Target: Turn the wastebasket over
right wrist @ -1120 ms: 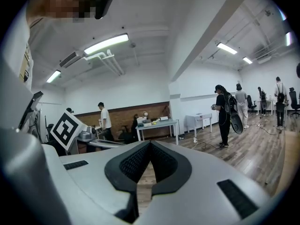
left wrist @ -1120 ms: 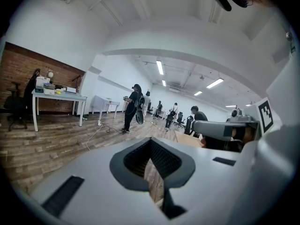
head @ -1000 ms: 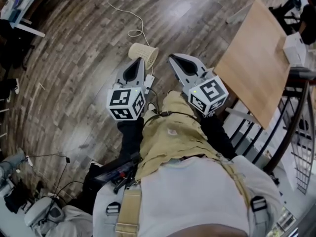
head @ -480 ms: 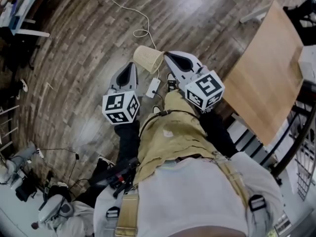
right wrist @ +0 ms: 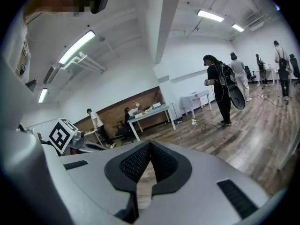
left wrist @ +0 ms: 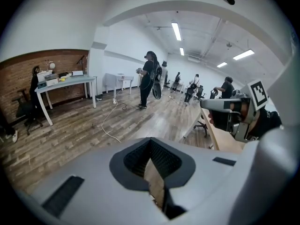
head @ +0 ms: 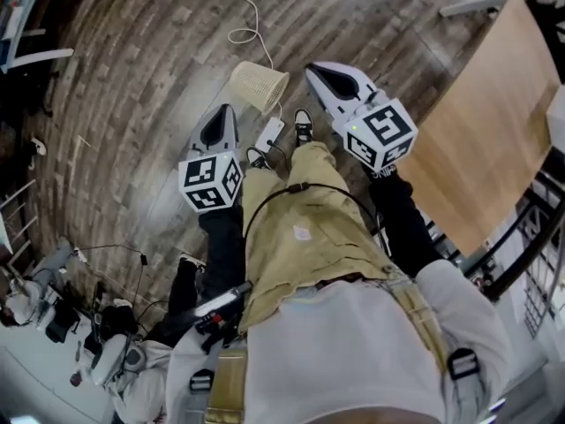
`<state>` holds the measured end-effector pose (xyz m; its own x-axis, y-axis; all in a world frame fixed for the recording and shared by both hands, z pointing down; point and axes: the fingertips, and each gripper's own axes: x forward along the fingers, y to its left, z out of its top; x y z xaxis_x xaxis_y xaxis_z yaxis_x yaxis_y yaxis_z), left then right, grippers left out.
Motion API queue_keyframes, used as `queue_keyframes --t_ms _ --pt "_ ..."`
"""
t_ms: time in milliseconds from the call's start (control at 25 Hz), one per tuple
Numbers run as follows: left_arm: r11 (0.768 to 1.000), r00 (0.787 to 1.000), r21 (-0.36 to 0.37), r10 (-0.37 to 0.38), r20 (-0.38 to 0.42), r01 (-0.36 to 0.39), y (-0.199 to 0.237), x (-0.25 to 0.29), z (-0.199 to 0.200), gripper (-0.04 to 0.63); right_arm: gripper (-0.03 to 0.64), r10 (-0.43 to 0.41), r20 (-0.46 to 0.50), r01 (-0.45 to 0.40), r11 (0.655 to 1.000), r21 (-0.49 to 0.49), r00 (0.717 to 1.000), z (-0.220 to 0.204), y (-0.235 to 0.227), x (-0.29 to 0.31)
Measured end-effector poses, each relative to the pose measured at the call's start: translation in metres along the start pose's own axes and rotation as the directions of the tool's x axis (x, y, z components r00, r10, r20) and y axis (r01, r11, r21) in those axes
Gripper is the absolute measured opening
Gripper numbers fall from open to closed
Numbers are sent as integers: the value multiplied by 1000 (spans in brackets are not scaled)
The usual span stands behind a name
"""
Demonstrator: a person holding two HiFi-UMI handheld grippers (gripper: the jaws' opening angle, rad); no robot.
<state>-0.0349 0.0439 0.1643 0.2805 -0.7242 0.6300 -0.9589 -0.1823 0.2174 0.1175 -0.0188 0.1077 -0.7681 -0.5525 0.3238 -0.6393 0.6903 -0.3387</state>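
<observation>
The wastebasket [head: 259, 85], a beige mesh cone, lies on its side on the wood floor in the head view. My left gripper [head: 226, 109] is just below and left of it, shut and empty, its tip a short way from the basket. My right gripper [head: 311, 66] is to the basket's right, also apart from it and shut with nothing held. In the left gripper view the left gripper [left wrist: 151, 139] has its dark pads meeting, and so has the right gripper [right wrist: 150, 143] in its own view. Neither gripper view shows the basket.
A white cable [head: 250, 11] runs across the floor beyond the basket. A white power strip [head: 268, 132] and my shoe [head: 303, 124] lie just near of it. A wooden table [head: 494, 122] stands at the right, a metal railing [head: 530, 272] below it. People [left wrist: 149, 78] stand farther off.
Both grippers have moved farther apart and lower toward the floor, and my leg has stepped forward between them. The basket still lies on its side, now between the two tips.
</observation>
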Motion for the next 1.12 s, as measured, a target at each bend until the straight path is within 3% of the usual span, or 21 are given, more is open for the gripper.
queue_keyframes --t_ms 160,280,440,680,880,1120 --pt "1000 997 17 14 -75 -13 20 44 -32 2 21 -20 -93 25 998 54 995 -47 -22 22" --pt "999 987 30 -14 -162 19 37 79 -81 2 21 -57 -167 74 993 96 984 -101 -35 36" --pt "994 952 82 -47 -304 76 67 127 -165 2 21 -108 -261 149 978 144 959 -176 -50 59" --pt "964 907 190 -95 -409 187 96 212 -257 2 21 -118 -335 189 964 187 935 -292 -83 119" --pt "931 886 262 -117 -449 255 113 270 -306 2 21 -76 -376 143 978 152 924 -358 -97 172" --pt "933 888 273 -92 -450 235 113 359 -362 2 21 -75 -450 148 981 128 890 -436 -136 211"
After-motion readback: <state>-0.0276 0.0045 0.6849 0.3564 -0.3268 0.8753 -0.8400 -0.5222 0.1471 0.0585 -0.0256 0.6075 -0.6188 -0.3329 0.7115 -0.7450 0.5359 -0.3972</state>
